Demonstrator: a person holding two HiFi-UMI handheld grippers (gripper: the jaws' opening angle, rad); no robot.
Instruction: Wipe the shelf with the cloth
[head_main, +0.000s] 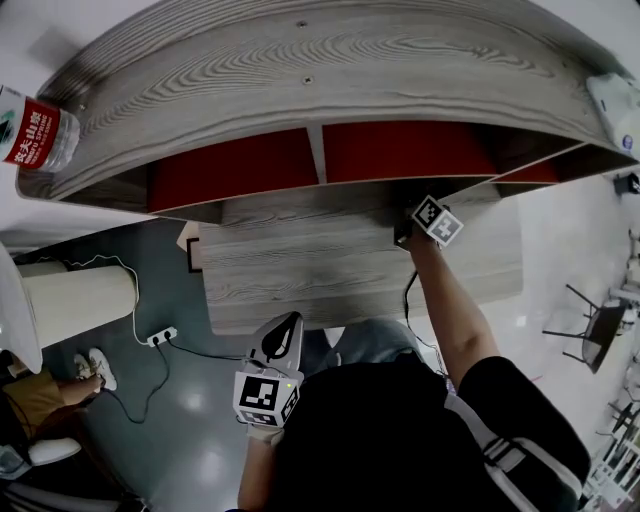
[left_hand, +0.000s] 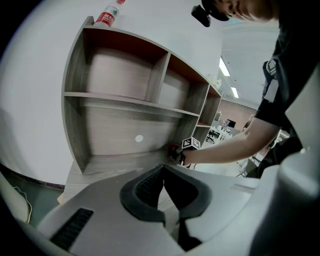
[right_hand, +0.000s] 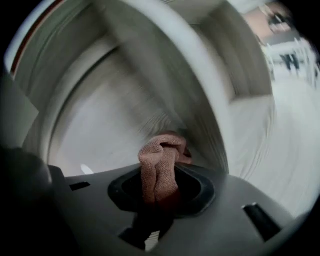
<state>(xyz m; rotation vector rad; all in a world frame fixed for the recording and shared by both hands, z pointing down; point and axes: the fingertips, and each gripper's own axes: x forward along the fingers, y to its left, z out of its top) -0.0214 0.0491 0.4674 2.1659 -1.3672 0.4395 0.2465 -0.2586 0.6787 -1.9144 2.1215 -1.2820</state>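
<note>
Closest to the body, the left gripper hangs back from the work with its jaws drawn together on nothing, taking no part. Beyond it lies the shelf's lower board, bare grey wood. At that board's right end, the right gripper reaches in under the upper board, clenched on the pink cloth. The cloth bunches out past the jaws, close against the wood beside an upright panel. The blur in the right gripper view suggests a wiping stroke under way. No marks show which parts are done, so the lower board's left stretch, the red-backed compartments above and the top, where a bottle stands, likely remain.
</note>
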